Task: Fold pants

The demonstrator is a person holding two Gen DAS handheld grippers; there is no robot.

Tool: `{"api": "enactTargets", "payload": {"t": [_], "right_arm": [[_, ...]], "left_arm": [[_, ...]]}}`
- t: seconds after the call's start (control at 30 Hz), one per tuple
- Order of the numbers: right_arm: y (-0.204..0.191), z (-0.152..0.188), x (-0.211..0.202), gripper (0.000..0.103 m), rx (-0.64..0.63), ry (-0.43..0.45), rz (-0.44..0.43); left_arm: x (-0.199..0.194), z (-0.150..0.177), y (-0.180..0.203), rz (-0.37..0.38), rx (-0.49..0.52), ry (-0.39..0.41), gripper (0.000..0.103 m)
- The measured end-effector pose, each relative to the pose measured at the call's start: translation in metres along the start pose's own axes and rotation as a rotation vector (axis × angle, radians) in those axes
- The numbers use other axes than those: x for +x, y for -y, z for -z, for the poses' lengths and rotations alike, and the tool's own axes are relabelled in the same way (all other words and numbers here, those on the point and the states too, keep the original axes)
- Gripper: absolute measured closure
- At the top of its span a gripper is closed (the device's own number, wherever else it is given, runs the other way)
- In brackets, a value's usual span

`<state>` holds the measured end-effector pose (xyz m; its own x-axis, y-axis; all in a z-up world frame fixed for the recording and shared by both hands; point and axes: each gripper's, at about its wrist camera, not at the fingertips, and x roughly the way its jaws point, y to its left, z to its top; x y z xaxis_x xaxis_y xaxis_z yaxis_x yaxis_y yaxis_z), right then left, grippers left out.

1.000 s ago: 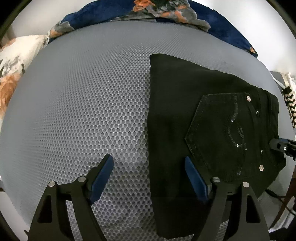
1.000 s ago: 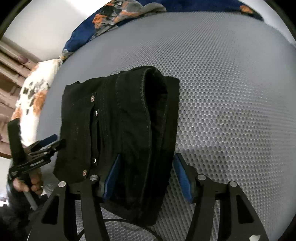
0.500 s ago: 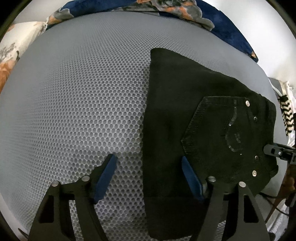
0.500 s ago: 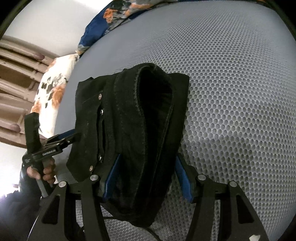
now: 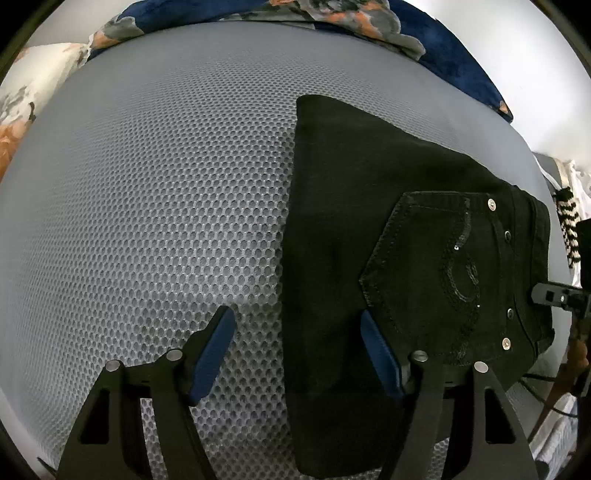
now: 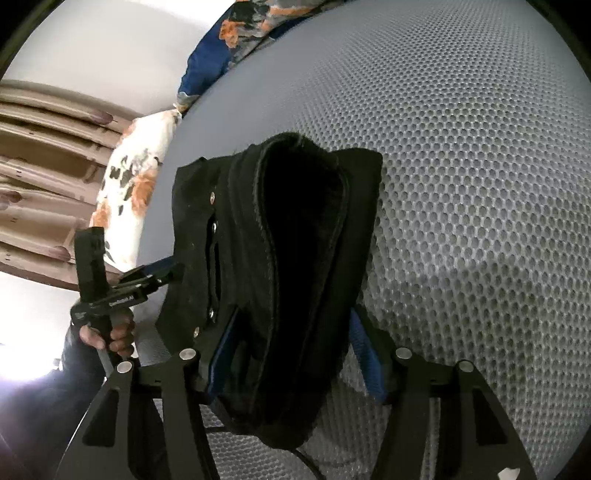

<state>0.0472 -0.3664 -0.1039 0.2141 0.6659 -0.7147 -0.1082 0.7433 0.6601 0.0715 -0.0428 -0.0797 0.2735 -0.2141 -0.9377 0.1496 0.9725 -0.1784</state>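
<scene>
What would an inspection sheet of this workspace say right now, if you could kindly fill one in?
Surface: grey honeycomb-mesh mattress, bare apart from the pants.
Job's things: black pants, folded, back pocket up, waistband end bunched and raised.
Clutter: floral blanket and floral pillow at the far edge.
Grippers: left tongs closing, with the pants' side edge between the pads, not yet pinched; right tongs clamped on the bunched waistband end.
Cables: dark cable below the right tongs.
Surroundings: white wall, brown slatted woodwork; a hand holds the left tongs' handle.
</scene>
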Motion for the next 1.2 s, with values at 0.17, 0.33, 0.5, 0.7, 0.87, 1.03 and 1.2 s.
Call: {"api": "enactTargets", "payload": {"t": [0.17, 0.33, 0.5, 0.7, 0.87, 1.03, 1.2], "right_arm": [[0.014, -0.009, -0.001, 0.059, 0.026, 0.023, -0.064], [0.021, -0.014, 0.002, 0.066, 0.057, 0.052, -0.101], [0.016, -0.009, 0.002, 0.069, 0.065, 0.082, -0.075], [0.005, -0.008, 0.010, 0.069, 0.067, 0.079, -0.057], [0.004, -0.011, 0.012, 0.068, 0.067, 0.066, -0.058], [0.008, -0.019, 0.014, 0.068, 0.084, 0.070, -0.078], [-0.003, -0.020, 0.013, 0.072, 0.068, 0.099, -0.016]], "left_arm": [[0.000, -0.003, 0.003, 0.026, 0.013, 0.009, 0.045], [0.000, -0.008, 0.012, 0.049, 0.034, 0.014, 0.062], [-0.002, -0.009, 0.016, 0.064, 0.047, 0.025, 0.071], [-0.005, -0.006, 0.008, 0.087, 0.035, 0.026, 0.073], [0.000, -0.013, -0.011, 0.176, -0.022, -0.029, 0.070], [0.004, -0.018, -0.020, 0.236, -0.050, -0.046, 0.070], [0.004, -0.023, 0.002, 0.178, -0.010, -0.011, 0.074]]}}
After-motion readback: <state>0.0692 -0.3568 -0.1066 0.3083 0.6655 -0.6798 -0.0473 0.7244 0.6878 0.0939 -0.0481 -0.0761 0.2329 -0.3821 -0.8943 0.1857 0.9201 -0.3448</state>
